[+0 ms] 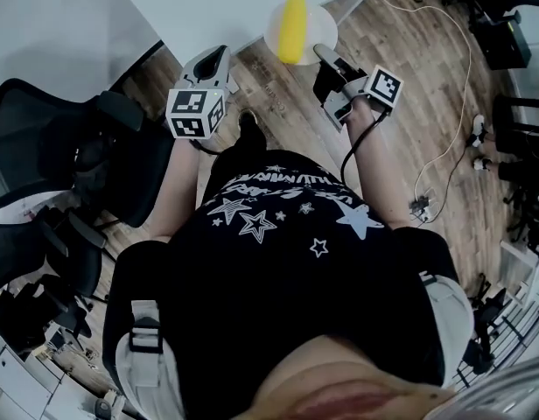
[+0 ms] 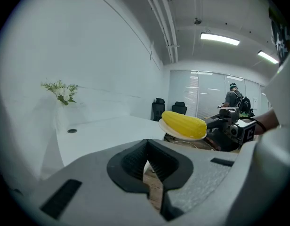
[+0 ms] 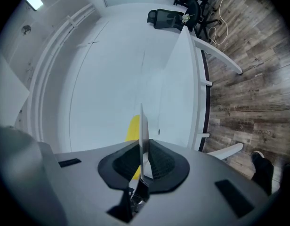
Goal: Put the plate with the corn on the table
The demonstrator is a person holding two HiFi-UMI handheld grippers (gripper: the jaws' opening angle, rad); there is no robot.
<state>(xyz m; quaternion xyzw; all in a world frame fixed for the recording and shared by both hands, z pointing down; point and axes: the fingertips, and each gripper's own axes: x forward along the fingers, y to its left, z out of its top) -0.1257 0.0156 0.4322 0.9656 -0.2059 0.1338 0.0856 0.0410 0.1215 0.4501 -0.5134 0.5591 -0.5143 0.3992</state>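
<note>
My right gripper (image 1: 327,58) is clamped on the rim of the white plate (image 1: 325,26), which carries a single yellow corn cob (image 1: 293,26). I see the plate held in the air at the edge of the white table (image 1: 208,3). My left gripper (image 1: 213,59) has its jaws together, with nothing between them.

Small round white plate (image 1: 322,26) at upper centre of head view, w/ one yellow corn cob (image 1: 293,29) lying lengthwise on it. Plate approx. level, up in the air at the edge of the white table (image 1: 208,7), rim pinched by right gripper (image 1: 325,55). In right gripper view the plate is edge-on, centre frame, w/ corn at its left.
</note>
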